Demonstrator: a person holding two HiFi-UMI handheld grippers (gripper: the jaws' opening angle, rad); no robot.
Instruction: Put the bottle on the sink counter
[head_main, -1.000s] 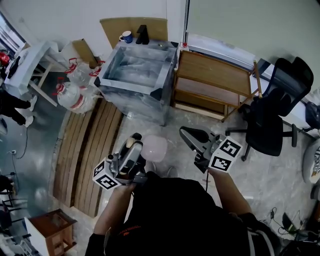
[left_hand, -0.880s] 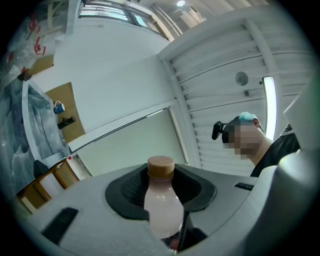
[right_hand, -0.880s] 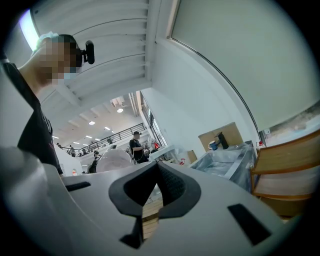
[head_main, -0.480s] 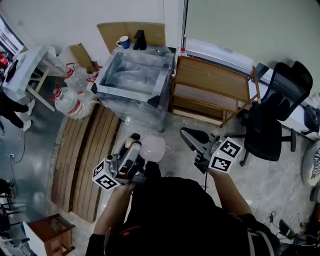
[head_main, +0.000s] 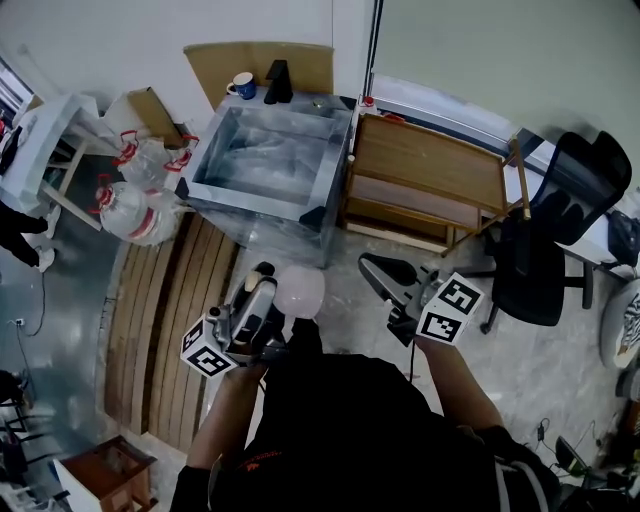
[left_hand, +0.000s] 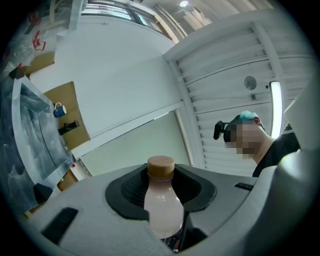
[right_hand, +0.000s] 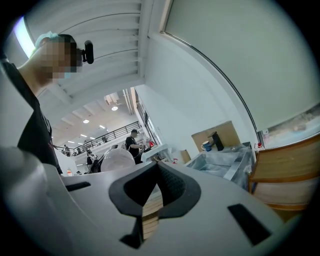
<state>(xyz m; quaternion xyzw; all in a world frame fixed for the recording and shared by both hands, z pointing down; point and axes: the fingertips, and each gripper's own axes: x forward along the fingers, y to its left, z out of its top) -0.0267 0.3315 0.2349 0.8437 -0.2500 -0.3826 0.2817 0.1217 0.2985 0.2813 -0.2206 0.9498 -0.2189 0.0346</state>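
Note:
A bottle of pale pinkish liquid with a brown cap stands upright between the jaws of my left gripper, which is shut on its body. My right gripper is level beside it, shut, with nothing held. Both are in front of the person's chest, over the floor. The steel sink, wrapped in plastic film, stands ahead of both grippers; it also shows at the left gripper view's left edge and in the right gripper view.
On the sink's far ledge stand a blue mug and a black object. A wooden shelf cart adjoins the sink's right side, with a black office chair beyond. Water jugs and wooden slats lie left.
The person has stepped forward, so both grippers are a little closer to the sink. The bottle stays in the left gripper; the right stays shut.

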